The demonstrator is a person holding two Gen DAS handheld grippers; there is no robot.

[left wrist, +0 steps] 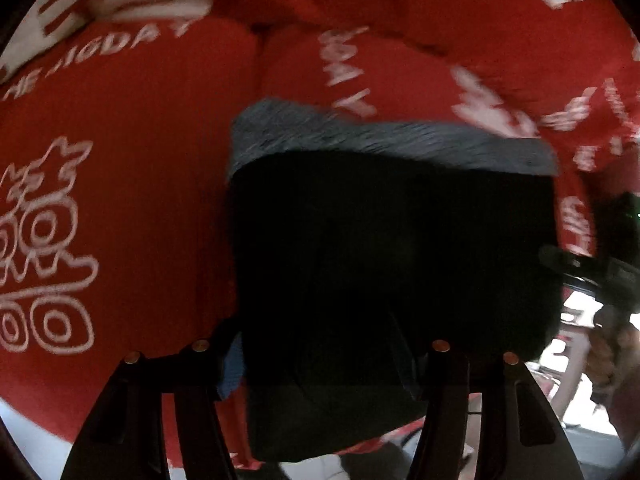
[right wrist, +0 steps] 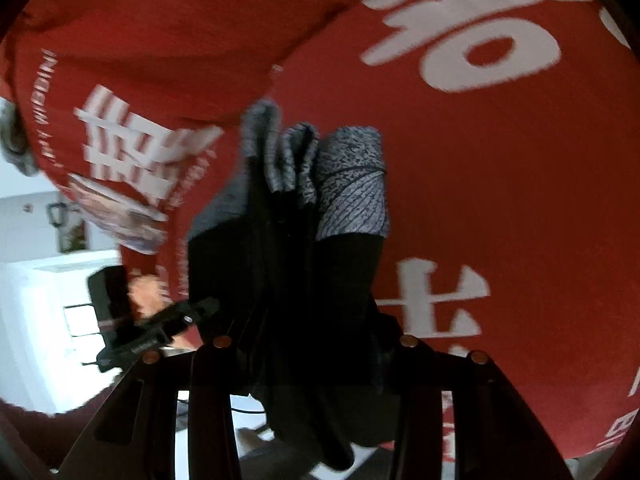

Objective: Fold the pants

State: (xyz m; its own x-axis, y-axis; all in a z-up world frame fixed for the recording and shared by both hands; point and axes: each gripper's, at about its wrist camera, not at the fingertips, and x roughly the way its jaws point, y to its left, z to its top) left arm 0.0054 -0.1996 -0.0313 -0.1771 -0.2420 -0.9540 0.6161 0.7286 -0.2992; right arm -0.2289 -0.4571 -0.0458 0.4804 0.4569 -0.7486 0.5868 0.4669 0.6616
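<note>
The pants (left wrist: 392, 248) are black with a speckled grey band at the top, and hang in front of the left wrist camera over a red cloth. My left gripper (left wrist: 320, 364) is shut on the pants' lower edge, and the fabric hides its fingertips. In the right wrist view the pants (right wrist: 304, 240) are bunched into vertical folds with grey cuffs on top. My right gripper (right wrist: 312, 360) is shut on this bunch. The right gripper shows at the left view's right edge (left wrist: 600, 272), and the left gripper at the right view's left (right wrist: 156, 332).
A red cloth with white lettering (left wrist: 120, 160) fills the background of both views (right wrist: 500, 180). A white room with a window (right wrist: 80, 320) shows at the lower left of the right view. A hand (right wrist: 144, 292) holds the other gripper.
</note>
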